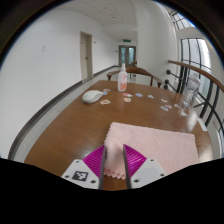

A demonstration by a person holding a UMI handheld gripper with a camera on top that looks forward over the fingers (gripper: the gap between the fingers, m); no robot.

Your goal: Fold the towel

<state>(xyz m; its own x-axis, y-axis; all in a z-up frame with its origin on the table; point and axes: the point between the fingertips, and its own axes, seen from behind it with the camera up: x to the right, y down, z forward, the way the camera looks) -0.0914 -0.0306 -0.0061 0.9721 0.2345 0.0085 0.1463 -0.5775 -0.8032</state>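
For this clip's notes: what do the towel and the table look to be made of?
The towel looks like soft woven cloth, pale pink and matte, with a faintly nubby surface; terry or microfibre, I cannot tell which. The table looks like wood or wood veneer, reddish brown with a smooth, slightly glossy finish that catches window light. The gripper stands open at the towel's near edge.

Your gripper [113, 163] is held low and level, its two fingers apart, with the pink pads [95, 160] facing each other.
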